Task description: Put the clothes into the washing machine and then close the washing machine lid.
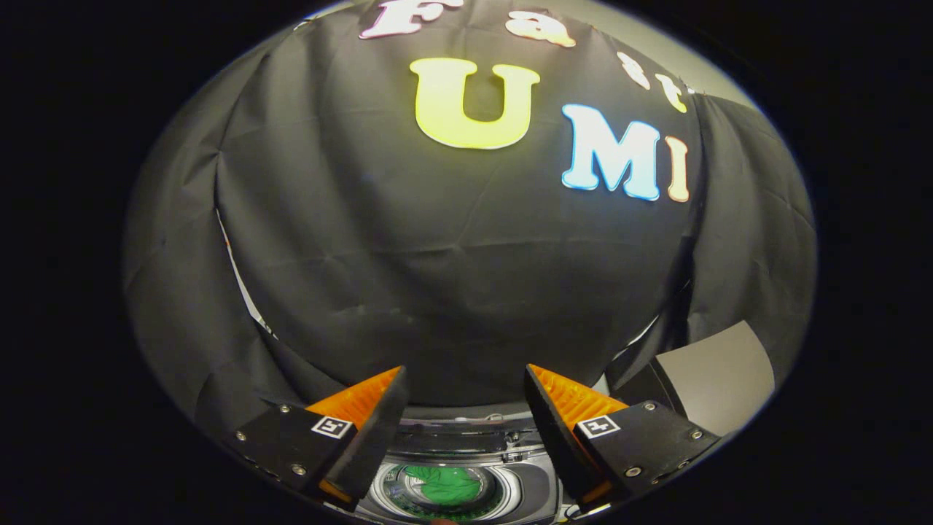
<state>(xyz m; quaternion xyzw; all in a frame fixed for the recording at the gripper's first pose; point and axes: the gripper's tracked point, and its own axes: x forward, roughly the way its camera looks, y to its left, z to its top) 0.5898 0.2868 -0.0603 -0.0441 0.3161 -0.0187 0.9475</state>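
Clothes (446, 485) lie inside the washing machine (466, 467) at bottom centre; tool (464, 390) open, empty; lid closing remains.

1. One camera rides on the hand-held gripper (464, 386) and looks forward along its two fingers, which stand spread apart with nothing between them.
2. It faces mostly level, toward the booth's black cloth wall (452, 255), which stands near.
3. It sits above the washing machine (466, 488): the machine's open drum, with a green garment (446, 485) in it, shows low between the fingers, seen from above.
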